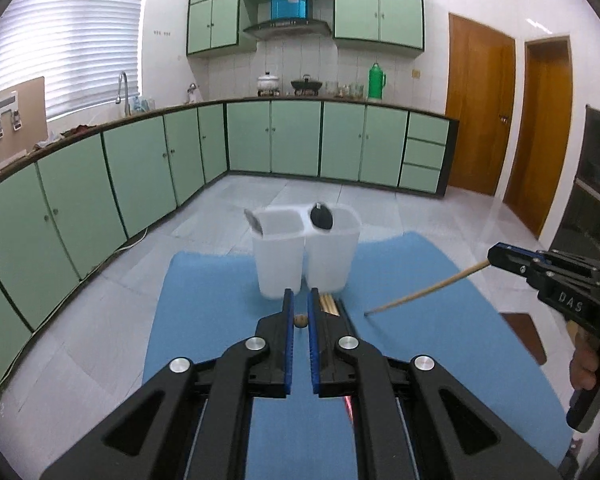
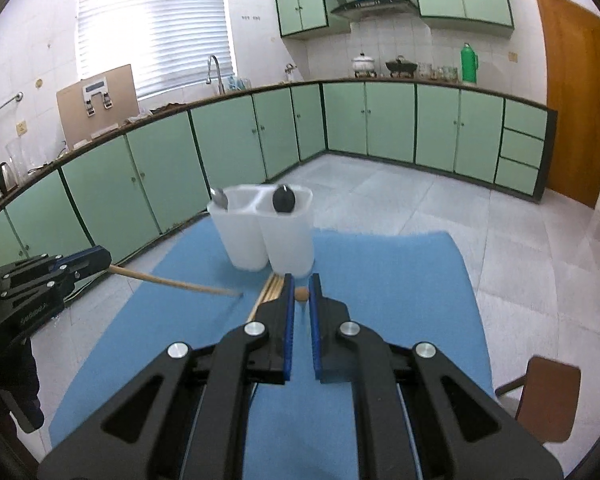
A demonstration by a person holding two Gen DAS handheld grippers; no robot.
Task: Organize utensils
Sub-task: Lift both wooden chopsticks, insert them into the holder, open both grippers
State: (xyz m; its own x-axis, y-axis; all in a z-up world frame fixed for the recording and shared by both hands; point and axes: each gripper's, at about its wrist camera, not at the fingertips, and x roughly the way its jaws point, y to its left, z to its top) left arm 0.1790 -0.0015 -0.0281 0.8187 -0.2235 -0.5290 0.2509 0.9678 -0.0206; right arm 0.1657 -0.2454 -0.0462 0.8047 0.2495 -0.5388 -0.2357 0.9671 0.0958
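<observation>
A white two-compartment holder (image 1: 306,256) (image 2: 268,236) stands at the far end of the blue mat (image 1: 204,320) (image 2: 380,280). A metal spoon (image 1: 255,221) leans in its left cup and a black spoon (image 1: 321,217) in its right. My left gripper (image 1: 300,300) (image 2: 104,258) is shut on a wooden chopstick (image 2: 172,282), seen end-on (image 1: 300,321) in the left wrist view. My right gripper (image 2: 302,284) (image 1: 494,254) is shut on another chopstick (image 1: 428,288), whose end (image 2: 301,294) shows between its fingers. Both are lifted above the mat. Several loose chopsticks (image 1: 328,304) (image 2: 270,290) lie in front of the holder.
Green floor cabinets (image 1: 140,172) run along the left and back walls under a worktop with a tap, pots and a green flask (image 1: 377,81). Wooden doors (image 1: 480,104) stand at the right. A brown chair (image 2: 548,396) sits by the mat's right edge.
</observation>
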